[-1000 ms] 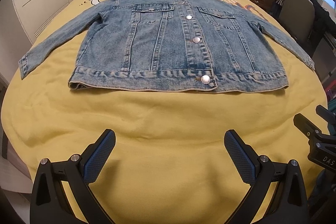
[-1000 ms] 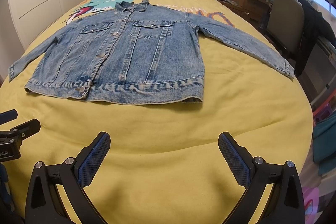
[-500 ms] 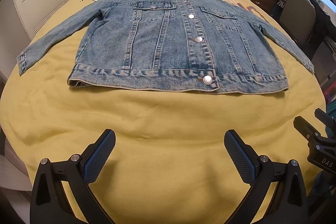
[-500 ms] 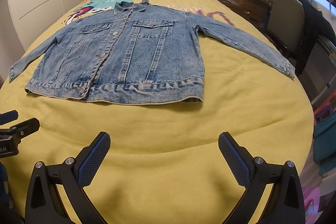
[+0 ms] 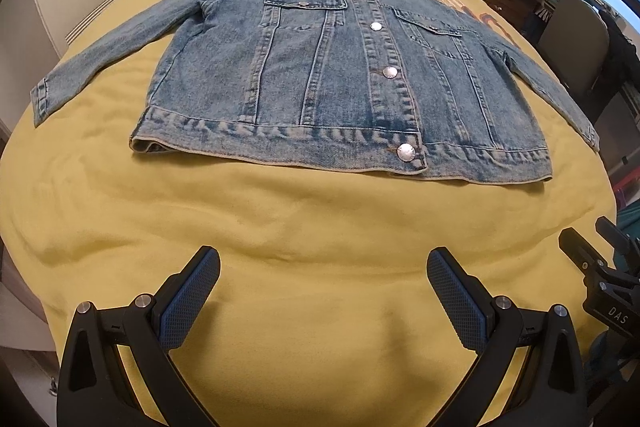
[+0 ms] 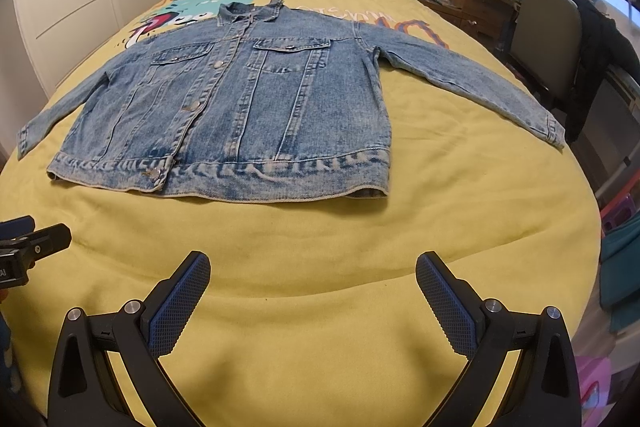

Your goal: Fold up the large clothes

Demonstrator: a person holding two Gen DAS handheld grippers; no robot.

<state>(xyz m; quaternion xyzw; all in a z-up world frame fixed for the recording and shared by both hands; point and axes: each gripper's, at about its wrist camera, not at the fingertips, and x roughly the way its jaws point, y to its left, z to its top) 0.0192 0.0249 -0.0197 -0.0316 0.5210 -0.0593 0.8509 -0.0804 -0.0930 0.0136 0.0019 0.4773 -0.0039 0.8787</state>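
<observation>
You've brought your left gripper (image 5: pixel 323 291) closer, so the denim jacket (image 5: pixel 344 83) now looms larger; your right gripper (image 6: pixel 313 293) sits unchanged. Both jaws gape wide, holding nothing. The jacket lies flat, buttoned, sleeves spread, on the yellow bedspread (image 6: pixel 320 235). "DAS" is readable on the right gripper's body.

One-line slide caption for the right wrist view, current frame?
Open right gripper hovers over the yellow bedspread, short of a buttoned denim jacket laid flat, sleeves spread, not yet folded.
</observation>
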